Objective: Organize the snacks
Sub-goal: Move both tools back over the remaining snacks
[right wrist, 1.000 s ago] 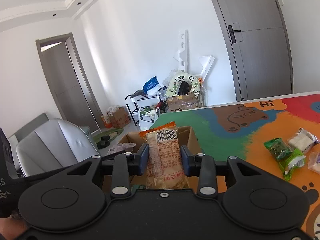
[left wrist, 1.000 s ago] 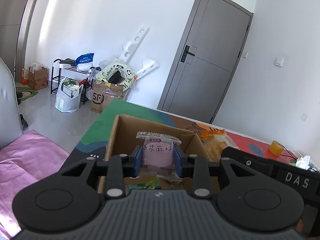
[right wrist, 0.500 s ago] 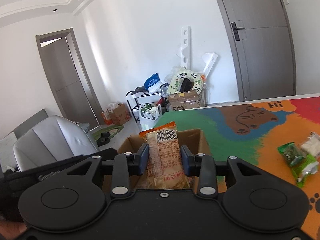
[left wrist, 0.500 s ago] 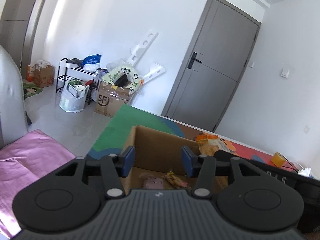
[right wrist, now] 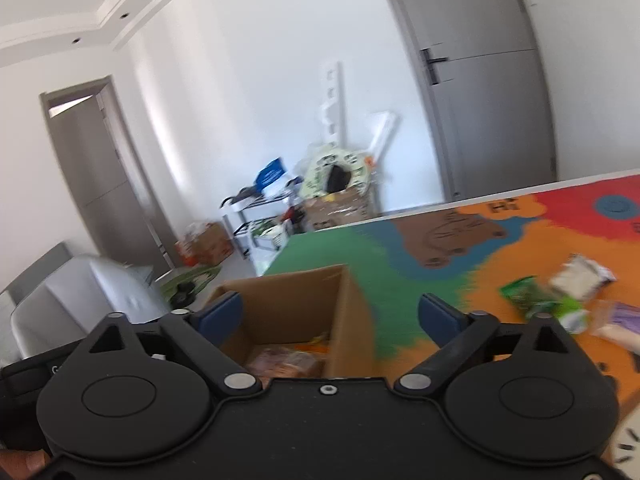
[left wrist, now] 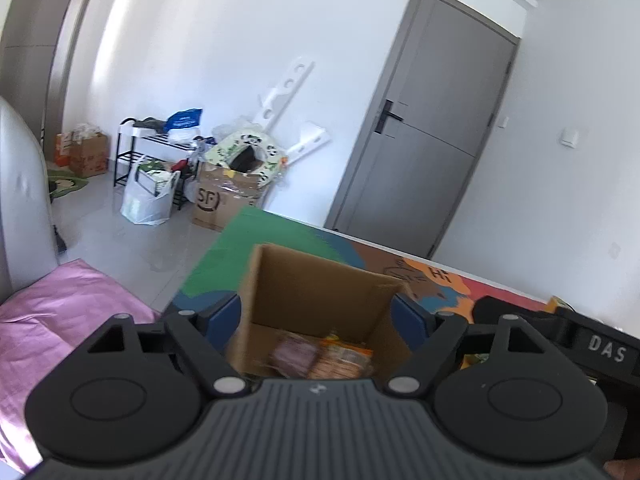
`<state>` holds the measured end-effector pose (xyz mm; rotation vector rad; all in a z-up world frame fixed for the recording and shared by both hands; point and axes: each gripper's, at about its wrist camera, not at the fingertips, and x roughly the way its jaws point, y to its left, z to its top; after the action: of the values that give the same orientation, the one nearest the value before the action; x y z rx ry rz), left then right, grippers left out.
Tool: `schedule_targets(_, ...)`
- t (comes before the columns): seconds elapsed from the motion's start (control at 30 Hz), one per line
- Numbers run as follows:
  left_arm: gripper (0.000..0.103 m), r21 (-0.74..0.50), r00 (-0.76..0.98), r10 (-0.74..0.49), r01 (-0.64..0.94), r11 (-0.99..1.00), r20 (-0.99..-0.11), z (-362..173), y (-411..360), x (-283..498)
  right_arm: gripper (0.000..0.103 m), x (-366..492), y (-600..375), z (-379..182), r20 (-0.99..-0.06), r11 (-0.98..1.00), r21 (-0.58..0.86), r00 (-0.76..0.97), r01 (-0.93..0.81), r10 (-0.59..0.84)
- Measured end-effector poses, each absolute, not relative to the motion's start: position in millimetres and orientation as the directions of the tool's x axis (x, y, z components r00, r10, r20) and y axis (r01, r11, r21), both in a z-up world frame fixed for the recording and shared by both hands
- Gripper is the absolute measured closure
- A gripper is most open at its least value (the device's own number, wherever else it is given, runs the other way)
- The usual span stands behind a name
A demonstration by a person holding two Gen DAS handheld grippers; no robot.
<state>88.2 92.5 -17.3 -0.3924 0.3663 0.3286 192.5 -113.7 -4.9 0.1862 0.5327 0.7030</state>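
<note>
An open cardboard box (left wrist: pixel 320 280) (right wrist: pixel 296 300) stands on the colourful table mat. Inside it lie a pink snack packet (left wrist: pixel 294 356) and an orange-brown packet (left wrist: pixel 340 360) (right wrist: pixel 284 360). My left gripper (left wrist: pixel 318 316) hovers over the box, its jaws opening with nothing between them. My right gripper (right wrist: pixel 330 314) also hangs above the box, jaws opening wide and empty. To the right on the mat lie a green packet (right wrist: pixel 528 298), a white packet (right wrist: pixel 580 276) and a pale purple one (right wrist: pixel 620 318).
The table mat (right wrist: pixel 480 248) spreads right of the box. The other gripper's black body (left wrist: pixel 580 340) sits close on the right in the left wrist view. A grey chair (right wrist: pixel 80 288), pink cloth (left wrist: pixel 52 312), floor boxes and bags (left wrist: pixel 224 196) and a grey door (left wrist: pixel 420 140) lie beyond.
Both grippers opened. The pink packet dropped from the left one into the box, then the orange-brown packet dropped from the right one. The right wrist view swung slightly.
</note>
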Motion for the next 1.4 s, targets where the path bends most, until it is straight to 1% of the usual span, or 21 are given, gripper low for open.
schedule_targets(0.1, 0.018, -0.298, 0.889, 0.222, -0.355, 0.886, -0.401, -15.3, 79.1, 91.4, 0.002, 192.9, -135.3, -8.0, -0.415, 0.779, 0.342, 0.659, -0.525, 0.627)
schedule_targets(0.37, 0.015, -0.266, 0.895, 0.188, -0.311, 0.912, -0.404, -14.3, 48.5, 101.0, 0.000, 194.1, -184.1, -17.0, -0.419, 0.818, 0.369, 0.706, -0.442, 0.570)
schedule_targets(1.07, 0.014, -0.233, 0.911, 0.067, -0.174, 0.957, -0.406, -16.6, -30.3, 129.4, 0.000, 198.0, -280.9, -39.8, -0.419, 0.867, 0.411, 0.786, -0.281, 0.454)
schedule_targets(1.4, 0.014, -0.226, 0.898, 0.036, -0.149, 0.963, -0.439, -32.3, -58.9, 156.6, 0.001, 211.1, -312.2, -53.1, -0.434, 0.875, 0.416, 0.792, -0.246, 0.429)
